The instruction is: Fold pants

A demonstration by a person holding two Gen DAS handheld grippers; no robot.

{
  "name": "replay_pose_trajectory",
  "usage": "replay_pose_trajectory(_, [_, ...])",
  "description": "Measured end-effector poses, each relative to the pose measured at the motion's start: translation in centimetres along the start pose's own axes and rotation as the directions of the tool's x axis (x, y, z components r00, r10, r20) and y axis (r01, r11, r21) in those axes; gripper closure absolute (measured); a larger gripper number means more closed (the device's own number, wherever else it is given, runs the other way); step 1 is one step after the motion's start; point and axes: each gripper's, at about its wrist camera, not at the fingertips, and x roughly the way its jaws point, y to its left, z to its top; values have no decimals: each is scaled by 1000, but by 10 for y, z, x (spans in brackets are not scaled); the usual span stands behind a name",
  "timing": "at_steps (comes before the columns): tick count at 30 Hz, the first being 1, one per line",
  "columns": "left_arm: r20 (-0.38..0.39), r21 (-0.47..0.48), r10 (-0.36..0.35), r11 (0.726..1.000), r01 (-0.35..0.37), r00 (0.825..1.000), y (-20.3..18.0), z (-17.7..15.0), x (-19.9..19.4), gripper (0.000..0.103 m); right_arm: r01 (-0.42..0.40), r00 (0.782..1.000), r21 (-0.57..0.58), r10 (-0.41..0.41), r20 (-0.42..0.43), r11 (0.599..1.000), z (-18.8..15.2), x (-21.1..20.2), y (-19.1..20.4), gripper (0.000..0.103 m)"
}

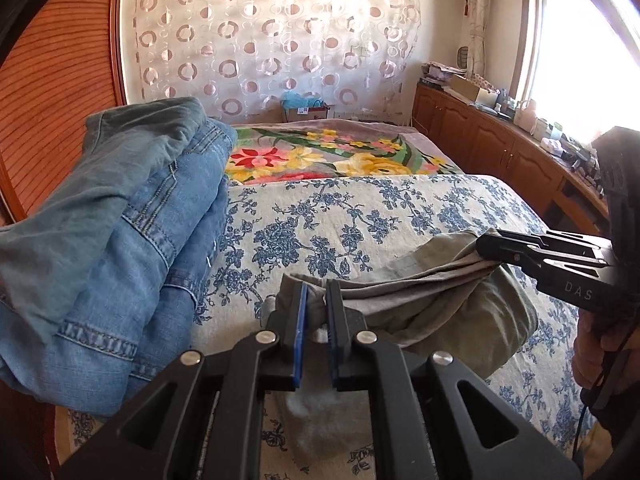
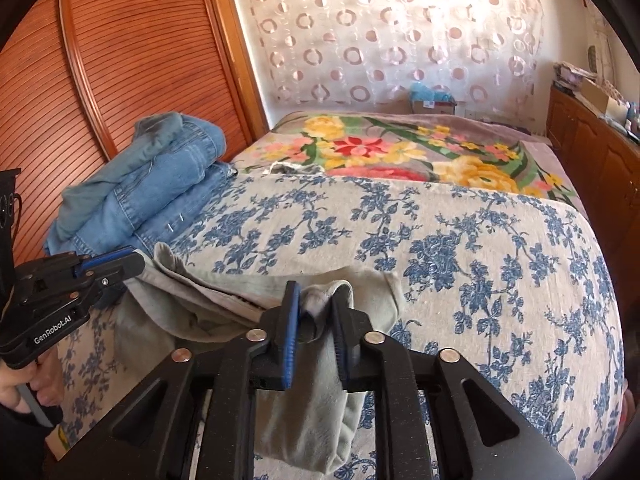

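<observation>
Bedding fills both views: a cream bedspread printed with blue flowers lies across the centre, and a plush floral blanket in red, yellow and green lies behind it toward the upper centre. A sheer curtain with ring motifs hangs across the top, and a ribbed wooden panel occupies the upper left.

The grey-green pants sit at lower centre of both frames, bunched on the bedspread. Their full outline cannot be made out: the lower portion is cut off behind the gripper bodies, and the legs are not distinguishable. The cloth is soft, matte and wrinkled, and its upper edge stretches in taut pleats between the two tools.

The left gripper has its blue-lined fingers pinching a fold of the pants at one end. The right gripper pinches a pale, gathered wad of the same garment; from the left wrist view it enters at middle right, clamped on the stretched edge.

A stack of folded blue denim jeans with visible topstitching rests at the left of the frame, just beside the pants. Wooden cabinets carrying small, indistinct clutter run along the right.
</observation>
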Motion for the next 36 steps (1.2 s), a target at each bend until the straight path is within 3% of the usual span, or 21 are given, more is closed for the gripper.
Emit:
replay_pose_trajectory(3, [2, -4, -3, 1000, 3, 1000, 1, -1, -4, 88, 4, 999, 2, -4, 32, 1000, -3, -11, -2, 73])
replay_pose_trajectory(9, [21, 36, -26, 999, 25, 999, -6, -10, -19, 64, 5, 999, -34, -3, 49, 999, -15, -30, -3, 69])
replay_pose_trajectory(16, [-14, 100, -43, 994, 44, 999, -19, -34, -25, 55, -4, 1000, -40, 4, -2, 999, -45, -34, -5, 62])
replay_pose_trajectory(28, [-86, 77, -27, 996, 34, 996, -10, -73, -18, 55, -40, 997, -63, 36, -65, 997, -73, -31, -1, 54])
replay_pose_trajectory(35, [-138, 85, -35, 995, 47, 990, -8, -81, -8, 55, -60, 994, -49, 55, -98, 997, -73, -19, -4, 55])
replay_pose_trajectory(36, [-135, 80, -36, 996, 48, 990, -7, -83, -8, 55, -65, 993, -48, 60, -103, 997, -73, -18, -4, 59])
